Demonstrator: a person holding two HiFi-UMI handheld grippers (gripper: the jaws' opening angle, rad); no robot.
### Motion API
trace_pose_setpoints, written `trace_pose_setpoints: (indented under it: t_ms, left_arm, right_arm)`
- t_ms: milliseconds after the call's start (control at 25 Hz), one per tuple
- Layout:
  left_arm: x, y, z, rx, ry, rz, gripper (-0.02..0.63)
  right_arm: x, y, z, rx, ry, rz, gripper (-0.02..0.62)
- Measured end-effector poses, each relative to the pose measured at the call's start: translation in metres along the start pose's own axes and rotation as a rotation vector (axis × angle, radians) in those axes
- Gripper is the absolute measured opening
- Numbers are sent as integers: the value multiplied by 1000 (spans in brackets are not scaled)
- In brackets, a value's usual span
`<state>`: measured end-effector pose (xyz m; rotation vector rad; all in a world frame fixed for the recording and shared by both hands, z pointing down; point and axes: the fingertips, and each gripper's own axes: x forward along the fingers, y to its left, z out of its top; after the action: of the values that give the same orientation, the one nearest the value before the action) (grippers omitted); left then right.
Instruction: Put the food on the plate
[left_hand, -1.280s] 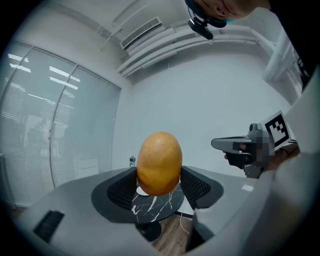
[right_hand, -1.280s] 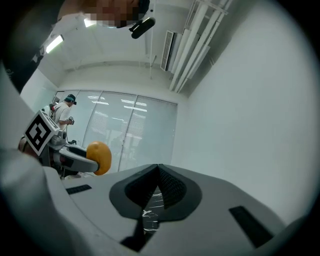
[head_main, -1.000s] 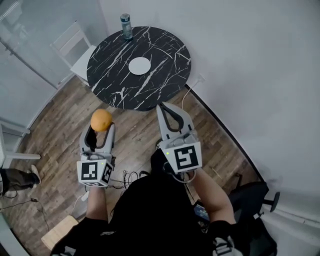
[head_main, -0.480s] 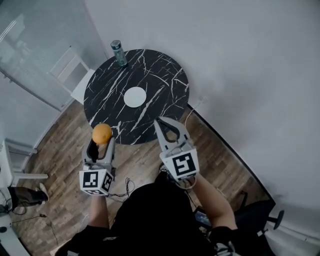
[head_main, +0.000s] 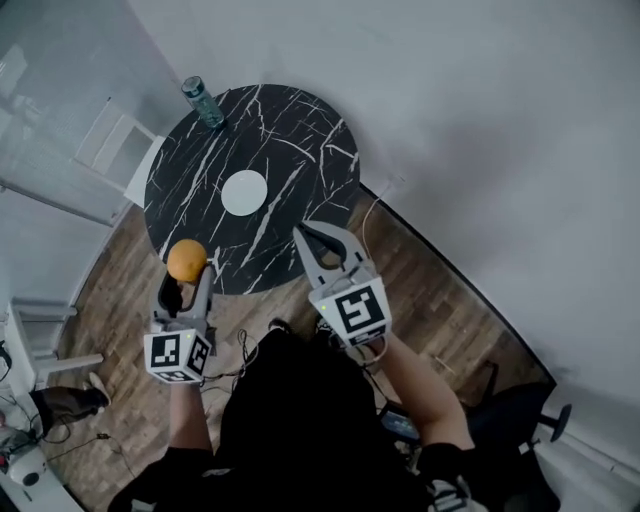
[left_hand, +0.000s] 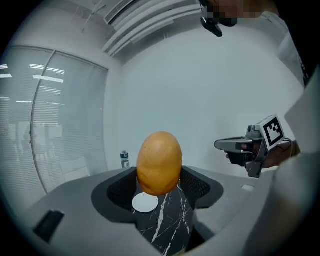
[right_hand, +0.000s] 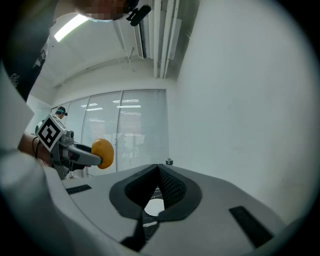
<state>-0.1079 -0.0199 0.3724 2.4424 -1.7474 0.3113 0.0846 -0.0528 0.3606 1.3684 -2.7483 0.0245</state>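
Observation:
A round yellow-orange food item (head_main: 187, 259) sits clamped in my left gripper (head_main: 187, 268), held in the air over the near left edge of the black marble table (head_main: 300, 150). In the left gripper view the food (left_hand: 159, 162) fills the jaws, and the small white plate (left_hand: 145, 202) shows beyond it. That plate (head_main: 244, 192) lies bare near the table's middle. My right gripper (head_main: 304, 233) is shut with nothing in it, hovering at the table's near edge; its closed tips (right_hand: 159, 169) point toward the plate (right_hand: 153, 206).
A green-capped bottle (head_main: 203, 102) stands at the table's far left rim. A white chair (head_main: 118, 148) sits left of the table. A grey wall runs along the right. Cables trail on the wooden floor (head_main: 110, 300) near my feet.
I have stepped closer to the table. Both grippers have come from over the floor to its near edge. The left one still holds the food and the right one stays shut.

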Motion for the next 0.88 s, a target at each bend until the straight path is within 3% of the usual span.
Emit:
trace_pose_setpoints:
  t_ms: [680,880]
  left_arm:
    - [121,24,-24,111,113,-240,267]
    - [148,40,-33,243,179,-289,267]
  right_arm:
    - [70,-47,-40,97,76,-94,-3]
    - [105,-54,-56,126,106,-102,-4]
